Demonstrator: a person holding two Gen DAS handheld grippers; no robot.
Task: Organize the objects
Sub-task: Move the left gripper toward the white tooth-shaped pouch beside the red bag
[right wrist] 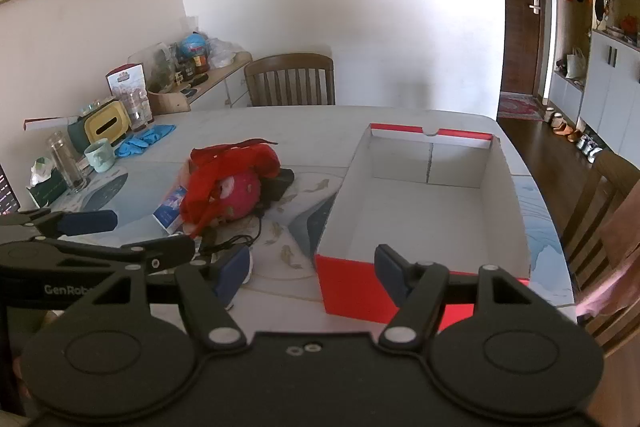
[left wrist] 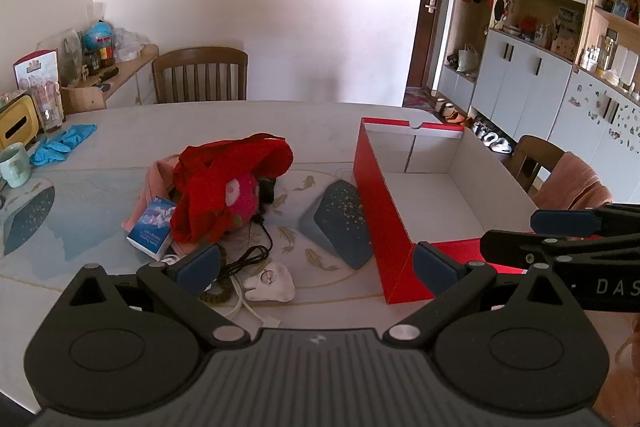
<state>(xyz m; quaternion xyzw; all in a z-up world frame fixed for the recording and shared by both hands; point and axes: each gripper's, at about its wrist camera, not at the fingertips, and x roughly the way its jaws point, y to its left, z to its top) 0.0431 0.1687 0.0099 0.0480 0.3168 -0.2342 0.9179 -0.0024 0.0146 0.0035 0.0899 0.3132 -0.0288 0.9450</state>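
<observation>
A pile of loose things lies mid-table: a red cloth point(left wrist: 224, 183) point(right wrist: 232, 167) over a pink plush toy point(left wrist: 242, 201) point(right wrist: 240, 197), a pink cloth point(left wrist: 154, 183), a blue-white small box point(left wrist: 151, 225) point(right wrist: 170, 211), a black cable point(left wrist: 250, 255) and a white object point(left wrist: 270, 281). An empty red box with white inside point(left wrist: 384, 227) point(right wrist: 420, 211) stands to the right. My left gripper point(left wrist: 316, 263) is open and empty, near the pile's front. My right gripper point(right wrist: 312, 271) is open and empty at the box's near corner.
Blue gloves point(left wrist: 62, 143) point(right wrist: 146, 139), a mint mug point(left wrist: 14, 165) point(right wrist: 99, 155), a glass point(left wrist: 48, 105) and a yellow tissue box point(right wrist: 106, 125) sit at the table's left. Wooden chairs stand at the far side point(left wrist: 200, 75) and right point(right wrist: 608, 227). A cluttered sideboard point(left wrist: 128, 61) lines the left wall.
</observation>
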